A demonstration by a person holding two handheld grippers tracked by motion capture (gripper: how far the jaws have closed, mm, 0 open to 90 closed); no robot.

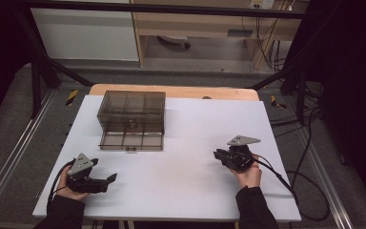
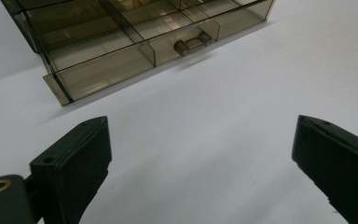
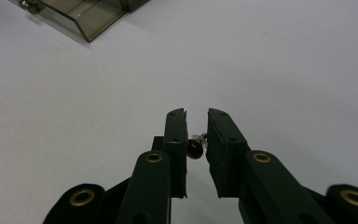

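The right gripper [image 3: 196, 128] sits low in the centre of the right gripper view, its two black jaws drawn nearly together and clamped on a small reddish-brown bead-like piece [image 3: 195, 148] with a clear part at its top, held between the inner faces well back from the tips. In the high view this right gripper [image 1: 218, 153] lies at the right of the white tabletop [image 1: 195, 143], held in the person's right hand [image 1: 250, 174], pointing left.

The left gripper [image 2: 200, 149] stands released, its jaws far apart at the lower corners of the left gripper view with bare table between them. In the high view it [image 1: 110, 179] rests at the lower left, in the left hand [image 1: 69, 188].

The smoky transparent drawer box [image 1: 131, 110] stands at the upper left of the table, its divided drawer [image 1: 131, 140] pulled out toward the person; the drawer's handle [image 2: 192, 42] shows at the top of the left gripper view.
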